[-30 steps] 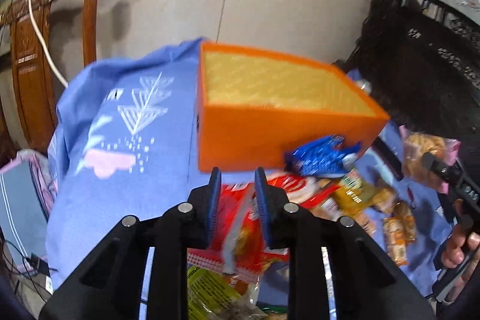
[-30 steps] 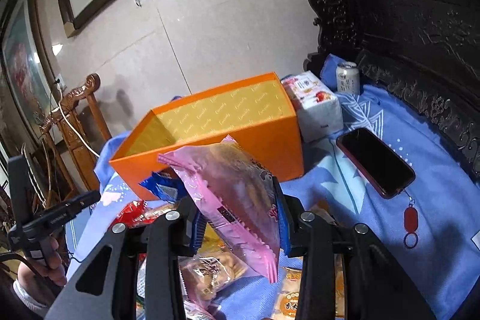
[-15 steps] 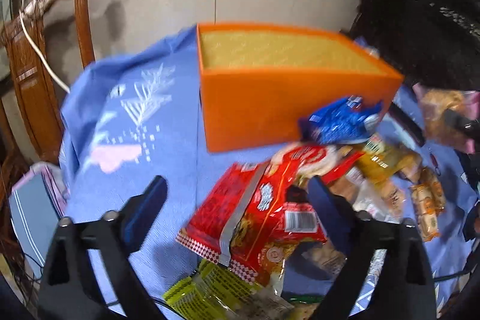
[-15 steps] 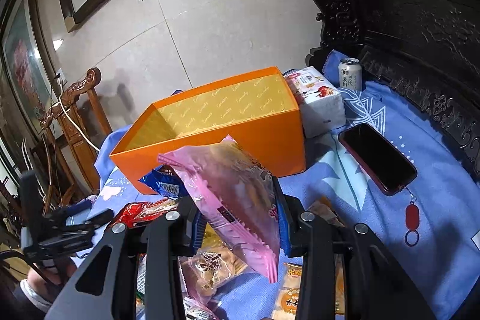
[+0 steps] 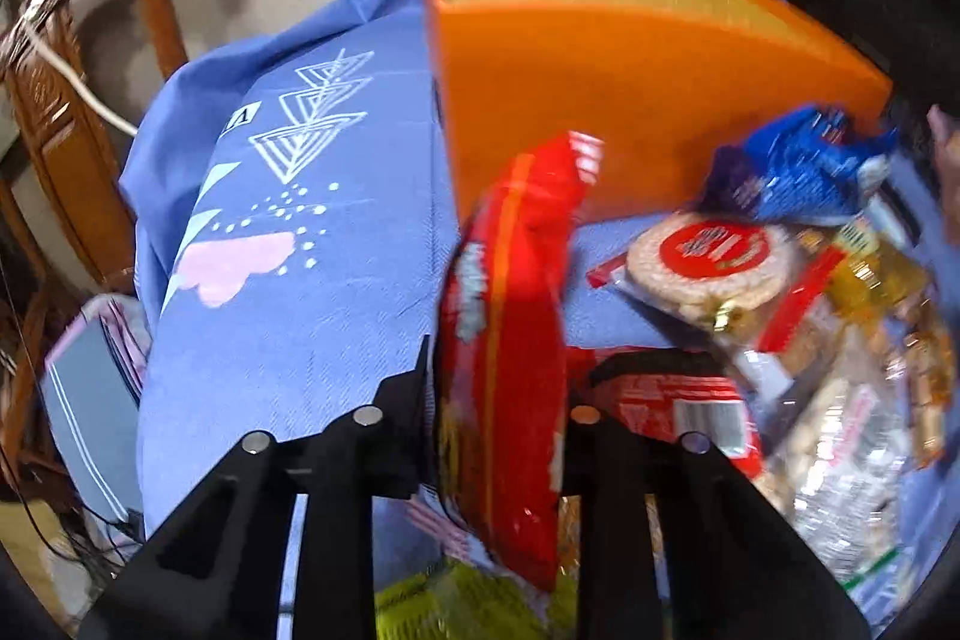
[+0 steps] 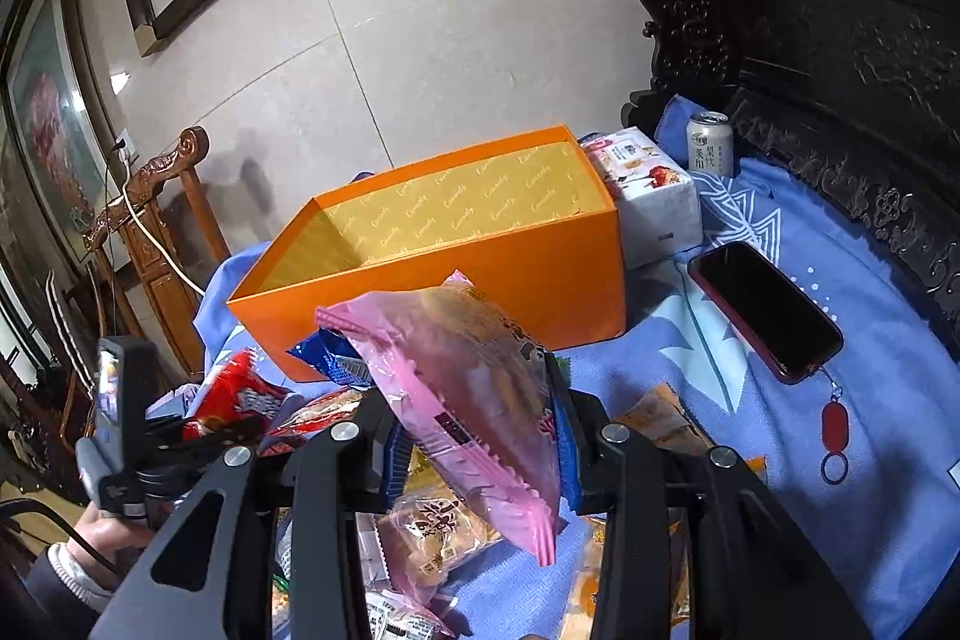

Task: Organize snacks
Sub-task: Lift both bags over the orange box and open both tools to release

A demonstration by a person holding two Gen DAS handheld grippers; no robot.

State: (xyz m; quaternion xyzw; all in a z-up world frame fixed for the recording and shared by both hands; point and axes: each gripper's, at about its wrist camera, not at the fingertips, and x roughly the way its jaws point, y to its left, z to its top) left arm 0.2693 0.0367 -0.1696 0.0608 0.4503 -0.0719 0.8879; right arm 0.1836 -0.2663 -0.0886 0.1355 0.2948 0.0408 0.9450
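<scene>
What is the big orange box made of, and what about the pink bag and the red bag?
The orange box looks like stiff cardboard: flat matte walls, sharp folded corners, gold printed lining. The pink bag seems thin glossy plastic film: partly see-through, with a zigzag-cut sealed edge. The red bag looks like shiny plastic or foil wrap: it crinkles and catches light.

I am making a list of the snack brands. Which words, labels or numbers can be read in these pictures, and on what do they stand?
"Cavaly", or close to it: repeated script on the gold lining of the orange box; letters too small to be sure.
Chinese characters on the drink can: too small to read.
White letters on the red packet: blurred.
Print on the pink packet, round cracker pack, tissue pack: unreadable.
</scene>
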